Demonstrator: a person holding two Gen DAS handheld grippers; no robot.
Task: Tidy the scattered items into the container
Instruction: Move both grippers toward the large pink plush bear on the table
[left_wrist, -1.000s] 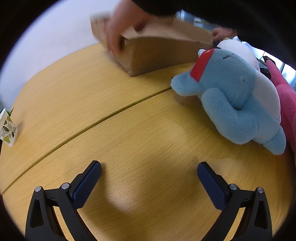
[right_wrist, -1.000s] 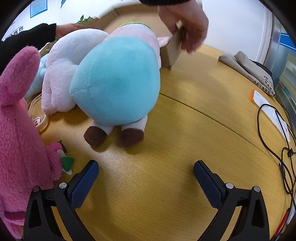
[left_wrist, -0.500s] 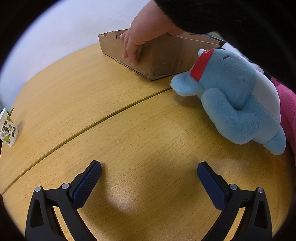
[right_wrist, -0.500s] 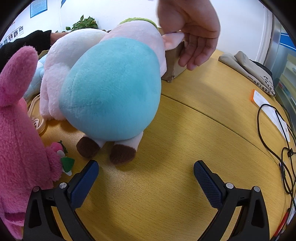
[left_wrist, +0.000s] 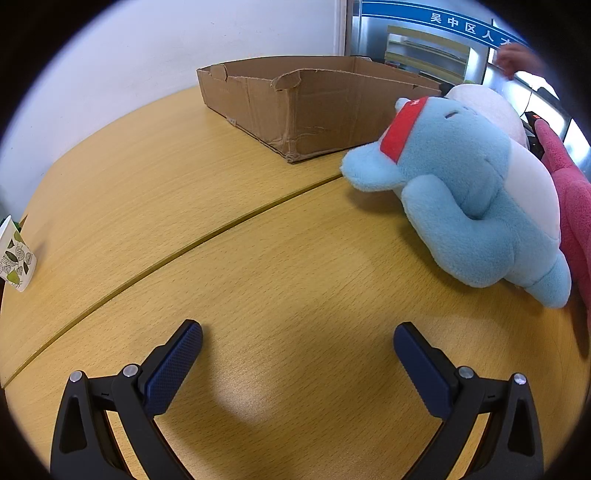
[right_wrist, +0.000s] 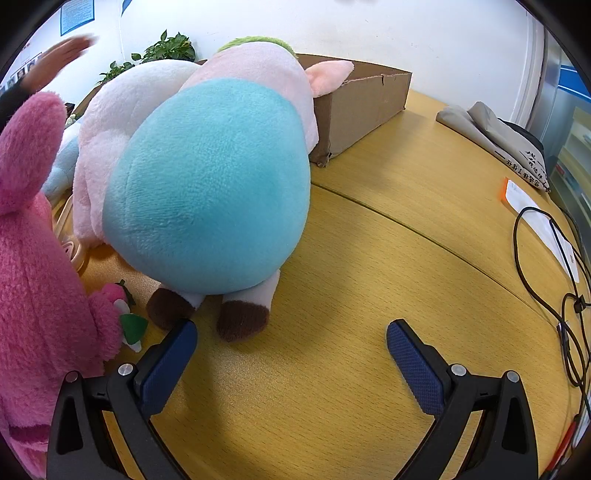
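Note:
An open cardboard box (left_wrist: 314, 107) stands at the far side of the wooden table; it also shows in the right wrist view (right_wrist: 365, 103). A light-blue plush with a red band (left_wrist: 465, 195) lies right of my left gripper (left_wrist: 297, 343), which is open and empty low over the table. A pink plush (left_wrist: 572, 199) lies at the right edge. In the right wrist view a teal-and-pink plush pig (right_wrist: 210, 177) lies in front of my right gripper (right_wrist: 291, 343), which is open and empty, its left finger (right_wrist: 166, 365) near the pig's brown feet. A pink plush (right_wrist: 37, 258) is at the left.
A paper cup (left_wrist: 14, 254) stands at the table's left edge. A folded grey bag (right_wrist: 495, 140), a paper slip (right_wrist: 535, 218) and black cables (right_wrist: 561, 288) lie on the right. A person's hand (right_wrist: 59, 59) is blurred at the far left, by a potted plant (right_wrist: 162, 48).
The person's hands have left the box and the plush pig and pulled away. The box now stands open and still. The pig has settled closer to my right gripper. Both grippers stayed put.

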